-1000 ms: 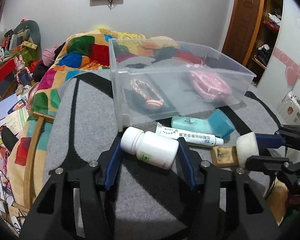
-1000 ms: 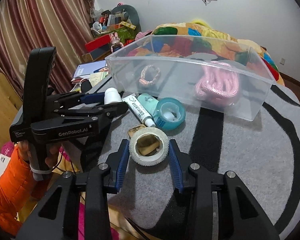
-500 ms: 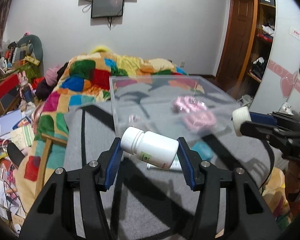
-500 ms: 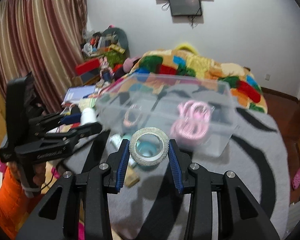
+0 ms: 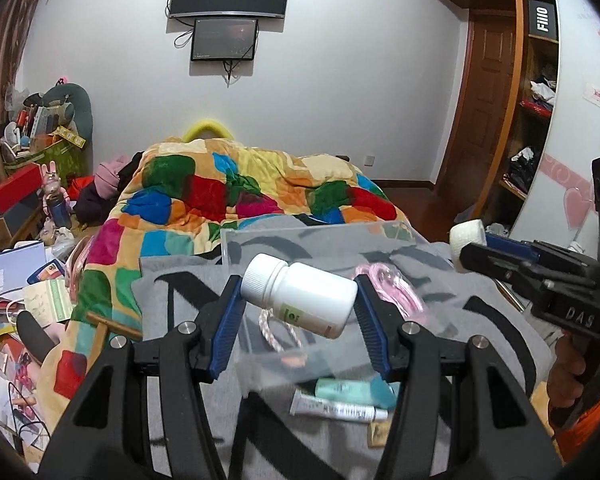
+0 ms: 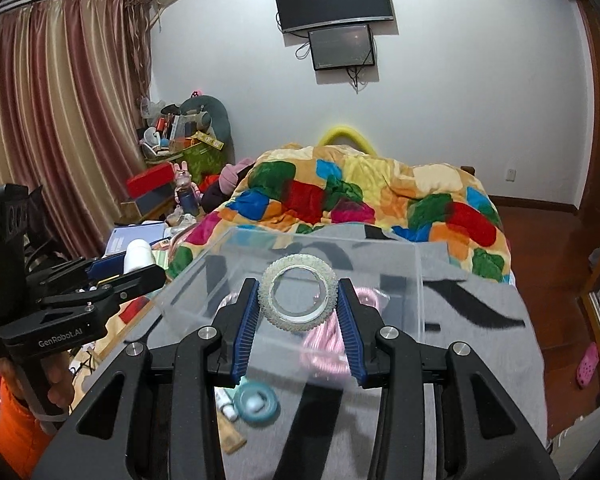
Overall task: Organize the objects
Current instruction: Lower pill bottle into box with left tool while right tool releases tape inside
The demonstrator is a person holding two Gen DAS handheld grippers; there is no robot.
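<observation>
My left gripper [image 5: 298, 312] is shut on a white pill bottle [image 5: 300, 294], held lying sideways in the air above the clear plastic bin [image 5: 236, 248]. My right gripper [image 6: 298, 306] is shut on a white tape roll [image 6: 298, 276], held upright above the same bin [image 6: 418, 280]. Inside the bin lie a pink coiled cord [image 6: 328, 344] and a small braided loop [image 5: 274, 334]. The right gripper with its roll [image 5: 468, 236] shows at the right of the left wrist view. The left gripper with the bottle [image 6: 138, 256] shows at the left of the right wrist view.
On the grey-and-black blanket [image 5: 180, 300] in front of the bin lie a white ointment tube [image 5: 338, 410], a teal tube [image 5: 354, 388], a teal tape roll [image 6: 256, 402] and a small tan piece [image 5: 376, 434]. A patchwork quilt [image 5: 236, 188] lies behind. Clutter lies on the floor at left.
Both grippers have risen from the blanket with their objects, the bottle and the tape roll, and now hang above the bin instead of in front of it.
</observation>
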